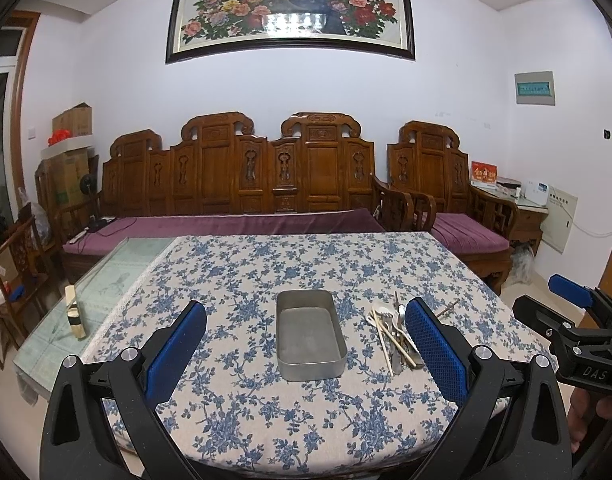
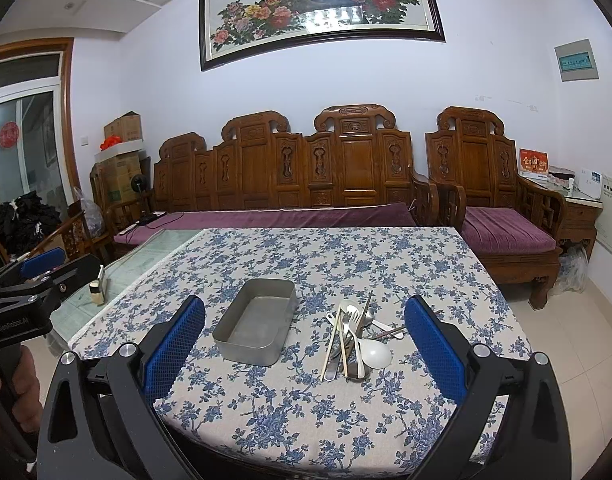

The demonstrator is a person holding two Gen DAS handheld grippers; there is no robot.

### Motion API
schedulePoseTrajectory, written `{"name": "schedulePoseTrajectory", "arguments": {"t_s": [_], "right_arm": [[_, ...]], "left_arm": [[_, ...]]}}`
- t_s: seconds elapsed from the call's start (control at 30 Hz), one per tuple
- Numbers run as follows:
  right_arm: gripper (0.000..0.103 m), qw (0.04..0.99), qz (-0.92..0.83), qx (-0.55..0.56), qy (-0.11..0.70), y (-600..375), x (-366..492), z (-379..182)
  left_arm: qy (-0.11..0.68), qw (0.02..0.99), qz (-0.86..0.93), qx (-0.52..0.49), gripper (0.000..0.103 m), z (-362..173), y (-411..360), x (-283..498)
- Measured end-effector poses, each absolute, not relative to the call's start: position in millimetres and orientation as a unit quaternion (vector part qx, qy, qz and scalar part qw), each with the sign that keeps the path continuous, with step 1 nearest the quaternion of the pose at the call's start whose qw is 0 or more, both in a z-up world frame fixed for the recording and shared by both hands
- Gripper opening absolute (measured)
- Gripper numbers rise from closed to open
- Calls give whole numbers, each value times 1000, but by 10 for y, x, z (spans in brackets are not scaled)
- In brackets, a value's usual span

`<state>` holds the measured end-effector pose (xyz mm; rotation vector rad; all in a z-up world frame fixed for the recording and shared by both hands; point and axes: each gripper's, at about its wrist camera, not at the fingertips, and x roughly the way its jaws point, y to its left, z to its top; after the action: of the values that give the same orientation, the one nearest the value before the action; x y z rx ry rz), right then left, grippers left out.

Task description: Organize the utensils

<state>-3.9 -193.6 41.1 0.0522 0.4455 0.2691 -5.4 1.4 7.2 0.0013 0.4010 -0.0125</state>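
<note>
Over at the far left of the left wrist view, a small cream bottle with a dark band [image 1: 75,317] stands on the bare glass strip of the table [image 1: 106,280], just off the lace edge of the blue-flowered tablecloth [image 1: 266,264]. Low in the frame, the left gripper [image 1: 306,344] hangs above the near edge of the table with its blue-padded jaws spread wide, nothing between them. Dead centre between those pads sits the metal tray [image 1: 310,366], rectangular, lying flat on the cloth and holding nothing. Just right of the tray lies the pile of utensils [image 1: 390,330]: pale chopsticks, a fork, spoons, all crossed over each other, partly hidden behind the right-hand pad. At the right edge of this view comes the right gripper [image 1: 562,308], held off the table's side, and here its jaws stand apart. In the right wrist view the pile shows better: a white plastic spoon [image 2: 374,353] lies bowl-up at the lower right of the heap, chopsticks [image 2: 332,340] slant along its left side, and the tray stays apart from the heap on its left. The right gripper frames both with wide-open pads, gripping nothing. Behind the table, across the middle of both views, runs a carved wooden sofa [image 1: 242,168] with a purple cushion, and a peacock painting [image 1: 290,4] hangs at the top centre
</note>
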Motion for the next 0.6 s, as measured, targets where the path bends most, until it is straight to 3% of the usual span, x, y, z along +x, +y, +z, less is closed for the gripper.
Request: {"name": "schedulePoseTrajectory", "arguments": {"t_s": [0.6], "right_arm": [[100, 966, 133, 26, 220, -1931, -35, 407]], "left_arm": [[199, 980, -6, 1, 97, 72, 1, -54]]}}
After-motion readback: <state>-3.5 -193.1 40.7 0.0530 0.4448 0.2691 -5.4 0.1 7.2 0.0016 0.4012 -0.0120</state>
